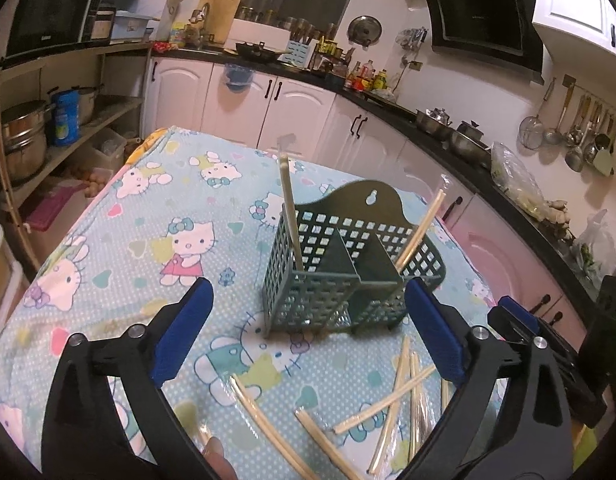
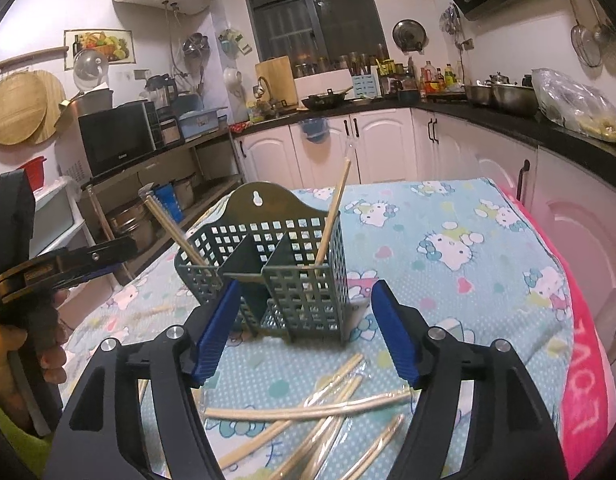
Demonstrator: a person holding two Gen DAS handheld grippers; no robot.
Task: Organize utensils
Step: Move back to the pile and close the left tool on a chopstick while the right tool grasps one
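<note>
Lying nearest the cameras are loose wrapped chopsticks [image 2: 308, 414], scattered on the cartoon-cat tablecloth [image 1: 156, 216] under both grippers. The left gripper [image 1: 308, 332] is standing wide open and the right gripper [image 2: 304, 332] is gaping somewhat less, neither gripping anything, both pointing at the green utensil basket [image 1: 339, 276] just beyond their blue pads [image 2: 218, 336]. In the basket, one chopstick pair [image 1: 288, 208] is leaning in each end compartment, with white kitchen cabinets [image 2: 387, 140] behind.
</note>
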